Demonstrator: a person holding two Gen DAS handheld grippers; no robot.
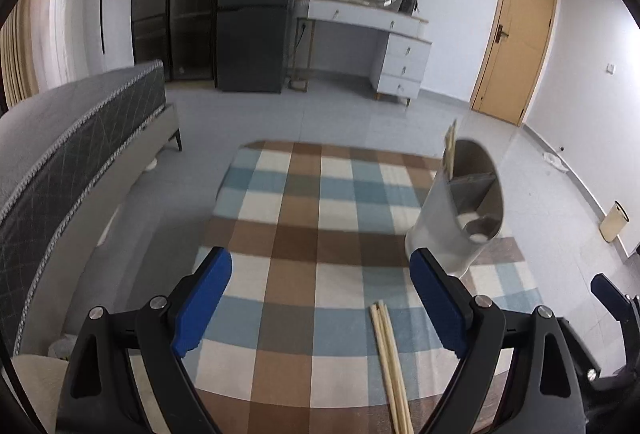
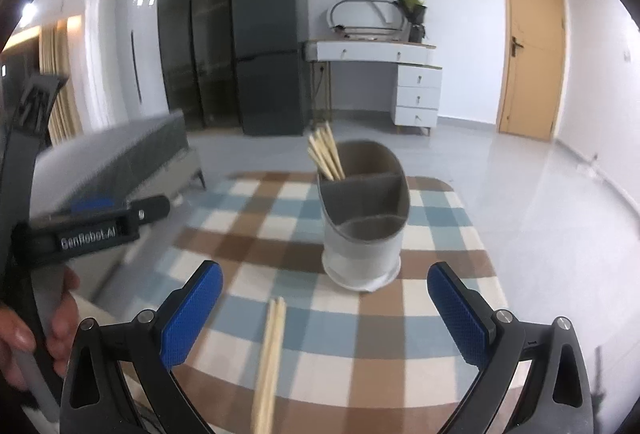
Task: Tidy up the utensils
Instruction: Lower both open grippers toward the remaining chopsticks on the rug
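Loose chopsticks (image 2: 269, 362), on checked tabletop (image 2: 440, 334), between right gripper (image 2: 324, 314) jaws, spread wide, empty. Left gripper (image 1: 320, 298): likewise released. Utensil holder (image 2: 362, 226) beyond, chopsticks upright in rear compartment.

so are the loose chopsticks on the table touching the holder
Apart. The right wrist view shows checked cloth between the tips of the loose chopsticks and the base of the holder.

The loose chopsticks (image 2: 269, 366) run off the bottom edge, and the holder's (image 2: 362, 230) near compartment seems blurred, contents unreadable.
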